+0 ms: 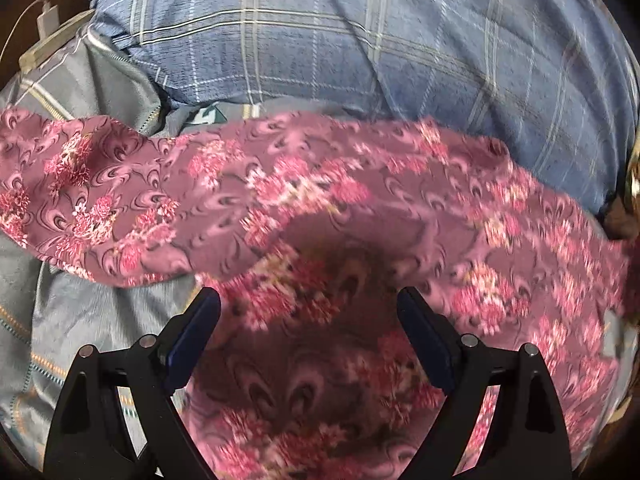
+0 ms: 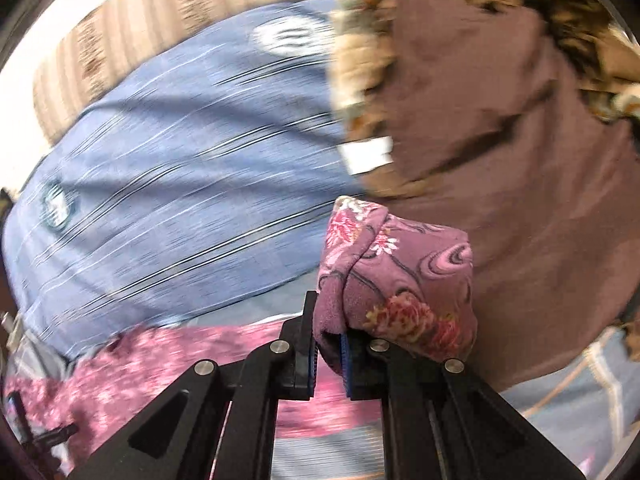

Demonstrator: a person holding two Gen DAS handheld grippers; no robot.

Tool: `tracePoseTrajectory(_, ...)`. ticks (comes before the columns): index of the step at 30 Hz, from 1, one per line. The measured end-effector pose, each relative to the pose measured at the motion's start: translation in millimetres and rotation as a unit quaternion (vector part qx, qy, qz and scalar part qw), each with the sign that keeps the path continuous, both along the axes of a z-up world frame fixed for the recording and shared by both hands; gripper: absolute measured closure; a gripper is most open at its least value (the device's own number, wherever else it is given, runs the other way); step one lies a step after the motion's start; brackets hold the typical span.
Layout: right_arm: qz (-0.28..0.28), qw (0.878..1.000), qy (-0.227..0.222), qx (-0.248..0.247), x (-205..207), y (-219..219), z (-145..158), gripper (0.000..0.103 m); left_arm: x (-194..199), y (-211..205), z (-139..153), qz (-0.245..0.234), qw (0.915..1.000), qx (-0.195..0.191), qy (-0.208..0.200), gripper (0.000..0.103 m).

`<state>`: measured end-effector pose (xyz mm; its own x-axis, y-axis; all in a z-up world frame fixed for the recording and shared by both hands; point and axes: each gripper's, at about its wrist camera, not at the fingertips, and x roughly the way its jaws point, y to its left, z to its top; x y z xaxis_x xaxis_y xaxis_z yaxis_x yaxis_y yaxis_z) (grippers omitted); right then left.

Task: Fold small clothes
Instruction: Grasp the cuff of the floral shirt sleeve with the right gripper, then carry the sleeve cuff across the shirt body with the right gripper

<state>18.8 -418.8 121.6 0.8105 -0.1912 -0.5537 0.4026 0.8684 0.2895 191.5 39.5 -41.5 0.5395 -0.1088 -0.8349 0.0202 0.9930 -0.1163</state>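
A pink-purple floral garment (image 1: pixel 304 200) lies spread across a grey bedsheet (image 1: pixel 80 320), bunched in folds. My left gripper (image 1: pixel 308 304) is open, its blue-padded fingers (image 1: pixel 424 332) hovering just above the cloth, one to each side of a fold. My right gripper (image 2: pixel 330 354) is shut on a corner of the same floral garment (image 2: pixel 396 276), which bulges up between and over its fingers. The rest of the garment trails down to the lower left in the right wrist view (image 2: pixel 160 364), blurred by motion.
A blue plaid pillow (image 1: pixel 360 40) lies behind the garment and also shows in the right wrist view (image 2: pixel 180 184). A brown cloth with a leopard-print edge (image 2: pixel 500 140) hangs at the right. A white charger and cable (image 1: pixel 46 20) sit at the far left.
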Motion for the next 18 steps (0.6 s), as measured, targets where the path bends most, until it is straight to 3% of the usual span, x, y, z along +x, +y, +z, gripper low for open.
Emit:
tracePoseTrajectory(5, 0.096, 0.995, -0.013, 0.028, 50.8, 92.1, -5.4, 0.094, 8.5, 17.3, -4.6, 0.026, 0.9997, 0.003, -0.003, 0.012)
tracePoseTrajectory(8, 0.162, 0.986, -0.013, 0.046, 77.7, 154.3, -12.9, 0.094, 11.4, 33.0, -1.6, 0.045, 0.999, -0.004, -0.008, 0.012)
tracePoseTrajectory(18, 0.325, 0.941, 0.033, 0.088, 139.0, 335.7, -56.5, 0.094, 14.4, 87.5, 9.8, 0.112, 0.9932, -0.029, -0.017, 0.012)
